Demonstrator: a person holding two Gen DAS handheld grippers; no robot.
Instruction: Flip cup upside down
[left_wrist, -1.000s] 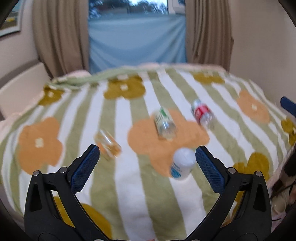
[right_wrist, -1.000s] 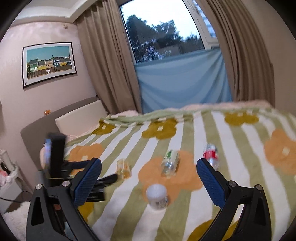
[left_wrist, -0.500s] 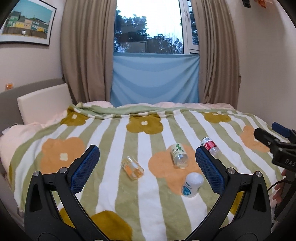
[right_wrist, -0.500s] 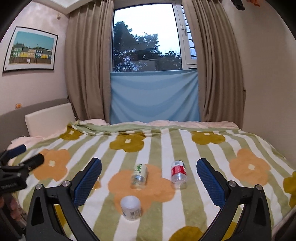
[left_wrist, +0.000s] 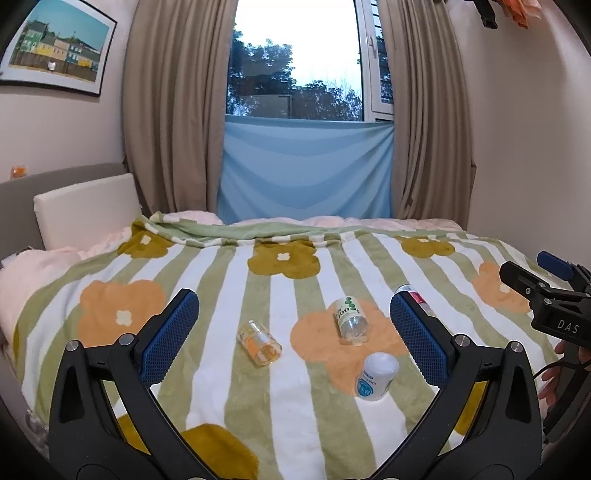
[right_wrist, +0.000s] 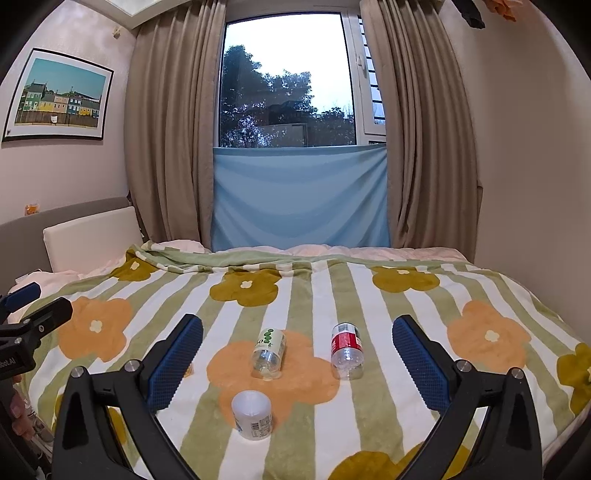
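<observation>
Two blue-padded grippers, left gripper (left_wrist: 293, 326) and right gripper (right_wrist: 297, 354), hang spread and empty over the striped floral blanket (right_wrist: 406, 295). The white plastic cup (right_wrist: 252, 414) stands nearest, beside three toppled containers. This looks like the approach; next, descend and straddle it.

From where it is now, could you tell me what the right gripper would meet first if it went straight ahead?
Probably the green-labelled bottle lying between the open right gripper fingers; the white cup sits nearer but lower-left. Depth is uncertain.

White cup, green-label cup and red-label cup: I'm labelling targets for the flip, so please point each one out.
white cup (right_wrist: 252, 414), right wrist view, side wall.
green-label cup (right_wrist: 270, 348), right wrist view, label.
red-label cup (right_wrist: 345, 342), right wrist view, red label.
</observation>
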